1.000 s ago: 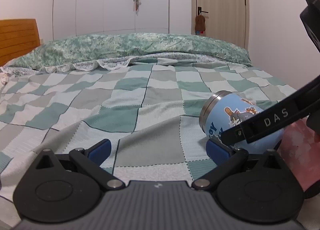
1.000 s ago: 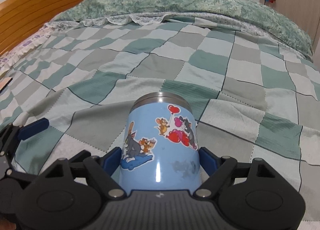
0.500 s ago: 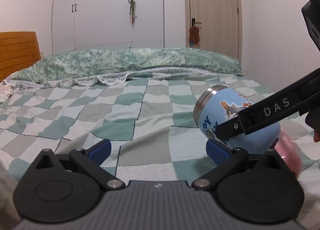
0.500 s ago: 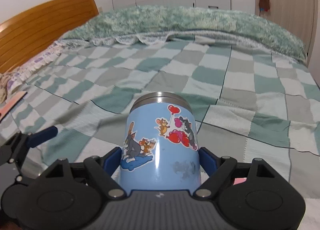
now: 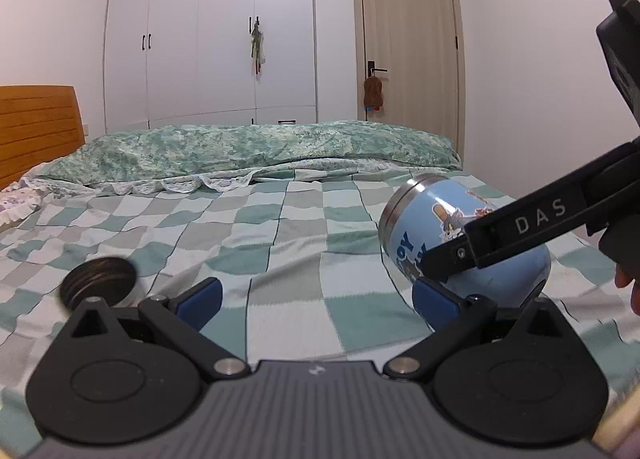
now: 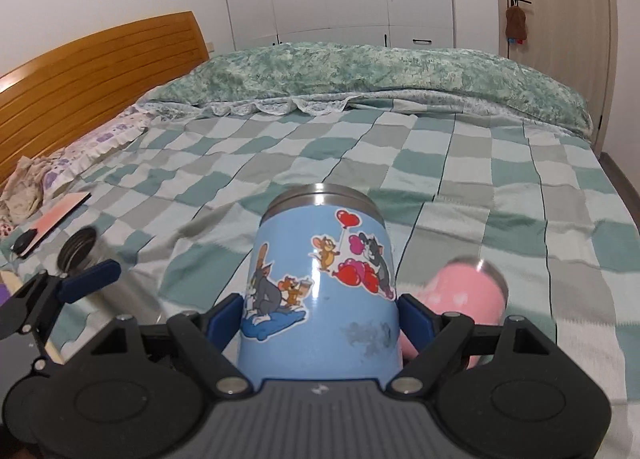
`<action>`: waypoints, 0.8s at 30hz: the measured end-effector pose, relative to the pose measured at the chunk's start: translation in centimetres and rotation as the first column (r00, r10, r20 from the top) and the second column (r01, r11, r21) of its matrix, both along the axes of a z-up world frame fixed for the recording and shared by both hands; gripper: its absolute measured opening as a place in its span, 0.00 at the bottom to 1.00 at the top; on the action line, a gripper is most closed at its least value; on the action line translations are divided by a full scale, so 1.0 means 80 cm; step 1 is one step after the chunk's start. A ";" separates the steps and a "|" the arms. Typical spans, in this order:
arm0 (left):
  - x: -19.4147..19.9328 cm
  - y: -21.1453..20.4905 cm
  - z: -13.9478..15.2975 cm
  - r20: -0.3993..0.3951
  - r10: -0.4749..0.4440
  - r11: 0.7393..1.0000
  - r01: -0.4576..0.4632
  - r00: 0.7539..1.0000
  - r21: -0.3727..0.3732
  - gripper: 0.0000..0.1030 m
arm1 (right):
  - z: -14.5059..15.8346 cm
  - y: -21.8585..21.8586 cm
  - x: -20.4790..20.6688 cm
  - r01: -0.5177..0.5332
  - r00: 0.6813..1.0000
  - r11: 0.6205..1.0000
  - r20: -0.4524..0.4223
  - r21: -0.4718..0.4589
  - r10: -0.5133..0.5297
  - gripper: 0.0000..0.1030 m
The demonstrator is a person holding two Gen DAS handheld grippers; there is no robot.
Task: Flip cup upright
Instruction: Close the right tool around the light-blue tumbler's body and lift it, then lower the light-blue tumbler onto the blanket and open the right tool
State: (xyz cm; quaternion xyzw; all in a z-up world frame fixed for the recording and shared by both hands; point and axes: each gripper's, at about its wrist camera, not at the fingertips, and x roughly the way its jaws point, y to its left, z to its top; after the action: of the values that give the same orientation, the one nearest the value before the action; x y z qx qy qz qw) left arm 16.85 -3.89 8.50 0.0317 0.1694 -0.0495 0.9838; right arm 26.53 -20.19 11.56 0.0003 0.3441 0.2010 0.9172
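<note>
Light-blue steel-rimmed cartoon-sticker cup; pink cup beside it; green, grey and white checked bedspread; mottled green quilt; orange wooden headboard.

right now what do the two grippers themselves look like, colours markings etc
Both match: a ribbed grey body, black plastic linkage arms with round black hubs and silver pivot pins, and blue pads on the fingers. The left gripper shows this up close; the right gripper does too. In the left wrist view, the right gripper's black side bar carries white letters "DAS". No cables or sleeves visible.
</note>
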 end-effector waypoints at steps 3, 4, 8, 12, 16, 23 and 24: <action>-0.029 0.009 -0.003 -0.002 0.008 1.000 -0.008 1.000 -0.001 1.00 | -0.009 0.007 -0.025 0.003 1.000 1.000 -0.012 0.002 -0.003 0.80; -0.036 0.012 -0.004 -0.003 0.011 1.000 -0.011 1.000 -0.001 1.00 | -0.013 0.011 -0.035 0.003 1.000 1.000 -0.018 0.004 -0.003 0.80; -0.068 0.031 -0.013 -0.017 0.029 1.000 -0.029 0.999 0.008 1.00 | -0.032 0.027 -0.061 0.002 0.999 1.000 -0.048 0.011 -0.001 0.80; -0.091 0.053 -0.028 -0.046 0.057 0.998 -0.057 0.997 0.014 1.00 | -0.057 0.044 -0.080 0.016 0.997 0.999 -0.082 0.027 -0.014 0.80; -0.108 0.076 -0.039 -0.068 0.085 0.996 -0.085 0.994 0.011 1.00 | -0.076 0.058 -0.088 0.037 0.991 0.998 -0.127 0.057 -0.030 0.80; -0.119 0.097 -0.046 -0.084 0.118 0.993 -0.118 0.990 0.004 1.00 | -0.098 0.088 -0.089 0.062 0.983 0.997 -0.175 0.039 -0.054 0.80; -0.120 0.099 -0.047 -0.086 0.120 0.993 -0.120 0.989 0.004 1.00 | -0.104 0.092 -0.088 0.066 0.982 0.997 -0.180 0.034 -0.058 0.80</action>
State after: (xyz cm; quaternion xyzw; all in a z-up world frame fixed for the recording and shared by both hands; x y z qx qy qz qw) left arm 7.27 3.99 4.75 0.0187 0.2131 0.0084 0.9768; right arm 19.48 -12.86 3.22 0.0472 0.4210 0.1782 0.8881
